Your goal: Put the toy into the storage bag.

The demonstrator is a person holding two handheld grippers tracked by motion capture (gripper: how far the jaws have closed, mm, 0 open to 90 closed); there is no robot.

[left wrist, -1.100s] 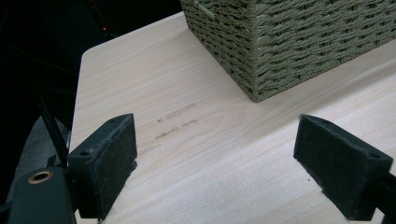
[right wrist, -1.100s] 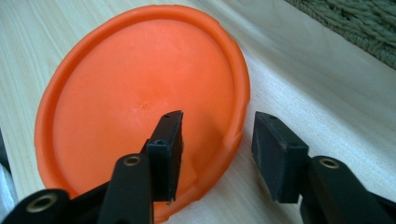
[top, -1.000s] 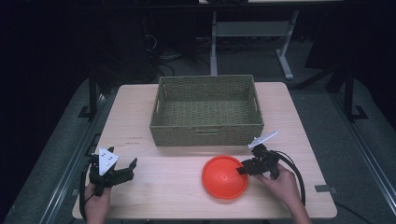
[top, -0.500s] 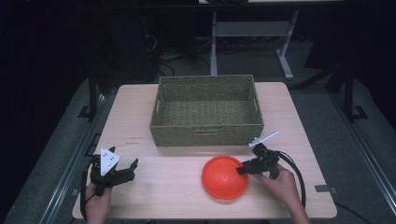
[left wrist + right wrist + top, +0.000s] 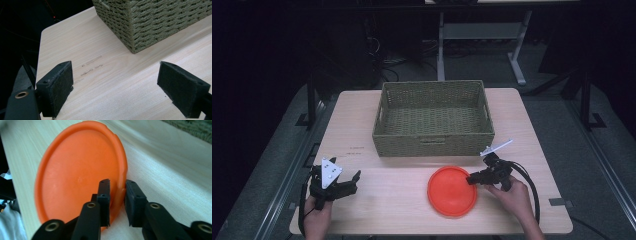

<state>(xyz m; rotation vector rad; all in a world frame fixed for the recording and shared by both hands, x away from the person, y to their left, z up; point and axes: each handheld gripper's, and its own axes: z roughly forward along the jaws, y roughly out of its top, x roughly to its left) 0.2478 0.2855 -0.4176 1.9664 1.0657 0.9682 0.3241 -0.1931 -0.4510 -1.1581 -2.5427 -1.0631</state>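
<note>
Orange plate (image 5: 452, 191) lies flat on the worktop (image 5: 402, 210) near the person's edge, exactly where it lay a second ago, with the right hand-held gripper (image 5: 471, 179) unmoved at its right rim, jaws closed to a narrow gap astride the rim (image 5: 122, 187). The left hand-held gripper (image 5: 354, 180) likewise stays put, gaping and empty. Beyond, the woven basket (image 5: 432, 145) stands empty, so nothing has advanced; the lift is probably next.
</note>
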